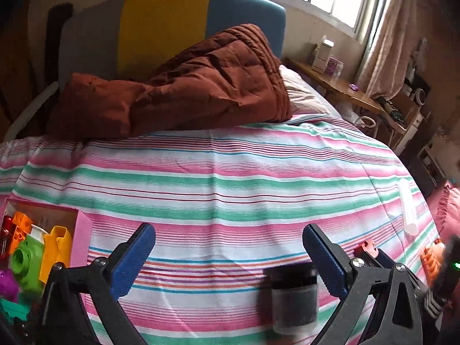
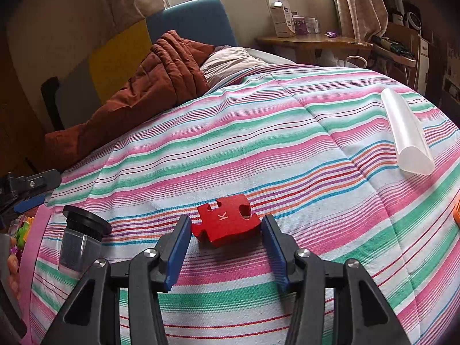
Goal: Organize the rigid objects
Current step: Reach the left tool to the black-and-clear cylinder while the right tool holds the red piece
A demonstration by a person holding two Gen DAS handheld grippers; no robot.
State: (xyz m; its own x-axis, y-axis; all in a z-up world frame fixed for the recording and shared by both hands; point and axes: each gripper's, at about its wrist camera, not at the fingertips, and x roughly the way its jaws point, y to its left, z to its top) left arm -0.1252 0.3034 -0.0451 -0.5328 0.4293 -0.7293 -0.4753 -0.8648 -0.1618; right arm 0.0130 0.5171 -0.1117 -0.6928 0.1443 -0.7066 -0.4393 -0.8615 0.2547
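Note:
A red puzzle piece (image 2: 227,220) marked K lies on the striped bedspread (image 2: 287,132), at the tips of my right gripper (image 2: 226,225). The jaws are open and stand either side of the piece, with a small gap on the left. My left gripper (image 1: 229,240) is open and empty above the bedspread (image 1: 218,178). A clear jar with a black lid (image 1: 294,296) stands blurred near its right finger; it also shows in the right wrist view (image 2: 82,238). A pink box (image 1: 82,231) at the left holds several colourful toys (image 1: 27,256).
A translucent white tube (image 2: 406,132) lies at the right of the bed, also seen in the left wrist view (image 1: 408,210). A brown quilt (image 1: 178,86) and a pillow (image 2: 230,63) lie at the headboard. A wooden side table (image 2: 316,41) carries boxes.

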